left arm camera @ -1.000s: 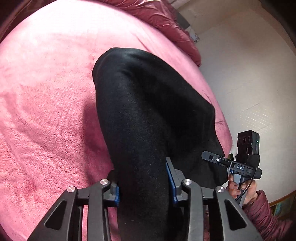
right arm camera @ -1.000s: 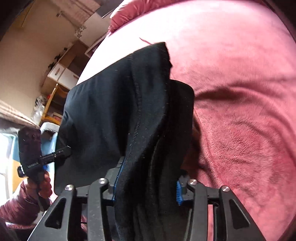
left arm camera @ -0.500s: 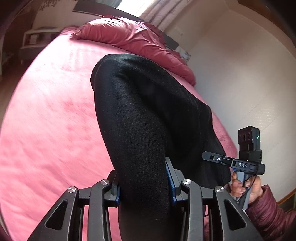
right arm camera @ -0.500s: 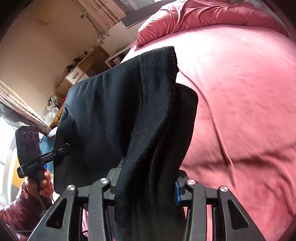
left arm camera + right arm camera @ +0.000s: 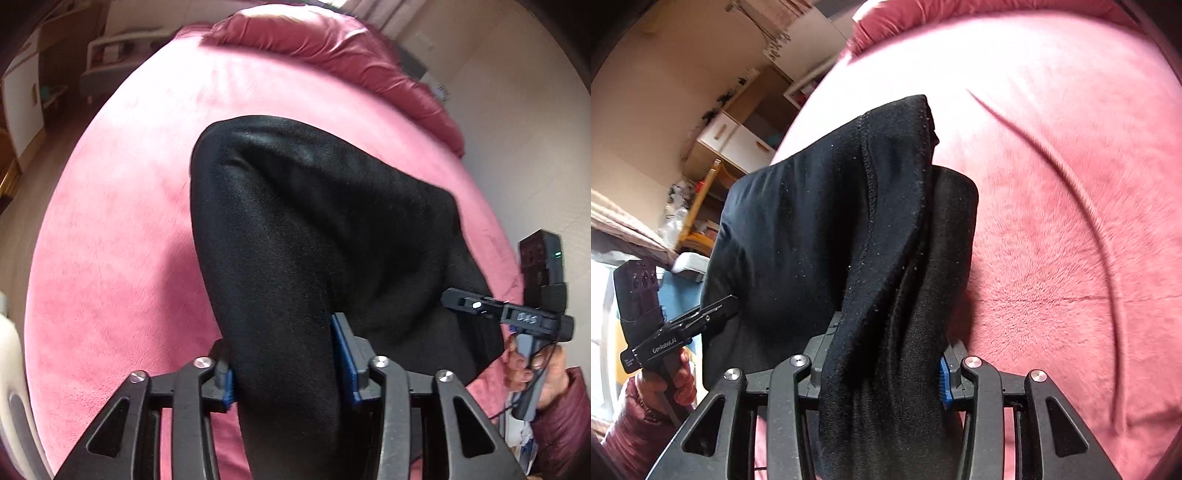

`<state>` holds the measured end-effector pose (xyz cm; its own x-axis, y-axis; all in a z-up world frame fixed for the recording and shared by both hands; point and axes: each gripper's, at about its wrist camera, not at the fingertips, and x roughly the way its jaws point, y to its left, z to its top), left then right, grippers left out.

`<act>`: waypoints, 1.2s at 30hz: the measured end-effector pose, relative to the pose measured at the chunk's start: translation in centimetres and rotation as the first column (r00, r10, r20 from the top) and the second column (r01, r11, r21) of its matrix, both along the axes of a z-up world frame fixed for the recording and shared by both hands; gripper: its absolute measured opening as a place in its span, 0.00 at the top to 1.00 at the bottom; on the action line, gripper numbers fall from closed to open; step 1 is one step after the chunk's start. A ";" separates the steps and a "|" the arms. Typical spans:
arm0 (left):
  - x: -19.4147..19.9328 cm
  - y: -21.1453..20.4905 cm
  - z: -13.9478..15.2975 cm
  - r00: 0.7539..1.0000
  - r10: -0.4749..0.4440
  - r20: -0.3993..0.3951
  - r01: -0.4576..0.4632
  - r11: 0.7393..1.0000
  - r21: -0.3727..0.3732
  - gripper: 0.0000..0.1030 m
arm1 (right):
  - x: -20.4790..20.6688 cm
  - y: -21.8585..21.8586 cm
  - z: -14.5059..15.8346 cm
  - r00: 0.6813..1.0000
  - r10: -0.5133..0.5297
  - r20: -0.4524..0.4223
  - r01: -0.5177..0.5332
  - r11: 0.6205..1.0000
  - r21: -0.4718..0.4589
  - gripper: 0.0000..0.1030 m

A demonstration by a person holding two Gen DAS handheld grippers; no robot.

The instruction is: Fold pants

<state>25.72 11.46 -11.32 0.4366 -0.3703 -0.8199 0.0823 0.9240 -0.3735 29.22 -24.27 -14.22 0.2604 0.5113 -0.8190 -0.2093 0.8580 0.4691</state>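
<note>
We should keep both ends of the black pants [image 5: 314,236] level and pulled a little tight, then lay them down slowly on the pink bed [image 5: 122,229] so the fold lands flat; if one side dips, we think the cloth may bunch up. Our left gripper [image 5: 286,356] is squeezed tight on a thick roll of the pants, which comes up between its blue pads; our right gripper [image 5: 882,363] is squeezed tight on the other bunched end, and the pants hang in the air between the two, above the bed.
</note>
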 end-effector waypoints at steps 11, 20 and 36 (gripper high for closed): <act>-1.4 -2.2 0.3 0.998 0.031 0.062 -0.036 0.996 0.079 0.47 | 0.7 -0.1 -0.9 1.000 -0.003 0.000 0.003 0.999 0.042 0.51; -0.8 -4.1 -0.2 0.995 0.037 0.094 -0.050 0.988 0.143 0.46 | 1.4 -0.6 -2.7 0.999 -0.035 -0.031 0.037 0.997 0.072 0.40; -1.2 -4.3 -0.4 0.993 0.032 0.110 -0.050 0.985 0.166 0.44 | 0.5 -0.6 -2.4 1.000 -0.025 0.000 0.025 0.996 0.090 0.56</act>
